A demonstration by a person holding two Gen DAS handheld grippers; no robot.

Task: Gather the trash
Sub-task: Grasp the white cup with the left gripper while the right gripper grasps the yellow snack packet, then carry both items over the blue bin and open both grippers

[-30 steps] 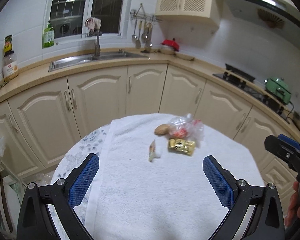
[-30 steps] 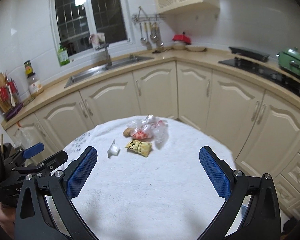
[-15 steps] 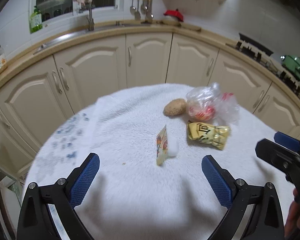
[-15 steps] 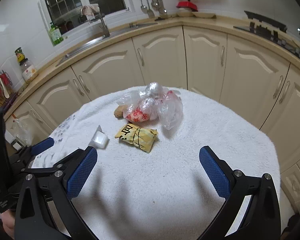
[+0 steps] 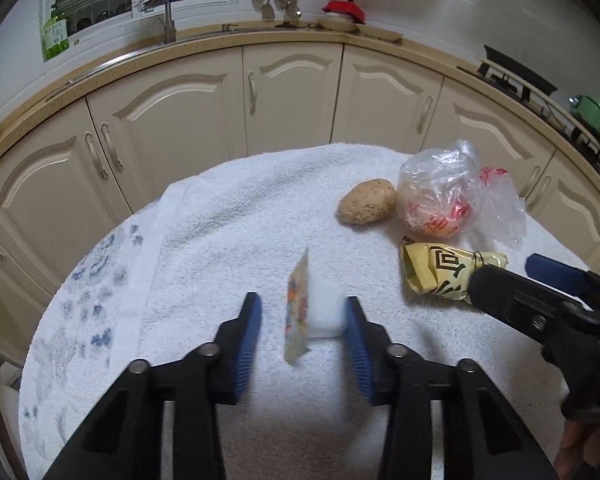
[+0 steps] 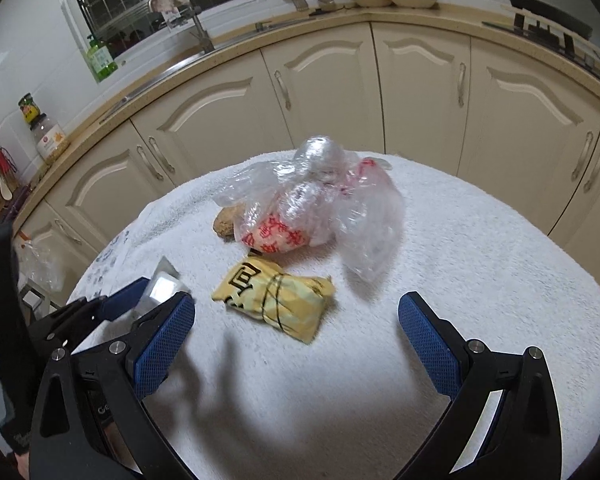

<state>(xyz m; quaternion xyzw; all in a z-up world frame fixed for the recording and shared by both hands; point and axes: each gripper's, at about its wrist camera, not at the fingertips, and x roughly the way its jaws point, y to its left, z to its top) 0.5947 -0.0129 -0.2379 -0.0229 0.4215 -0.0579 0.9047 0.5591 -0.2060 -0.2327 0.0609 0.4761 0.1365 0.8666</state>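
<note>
My left claw [image 5: 304, 320] is narrowed around the small white cup [image 5: 325, 312] at lower centre of the frame, its peeled lid [image 5: 296, 312] standing between the pads, not yet pinched. I judge the lid could fold and slip. My right claw [image 6: 296, 332] hangs wide before the yellow wrapper [image 6: 276, 300].

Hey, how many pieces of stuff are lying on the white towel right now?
4: a small white cup with peeled lid between the left tool's fingers, a yellow wrapper mid-towel, a clear plastic bag behind it, and a brown lump left of the bag. More may hide under the bag.
</note>
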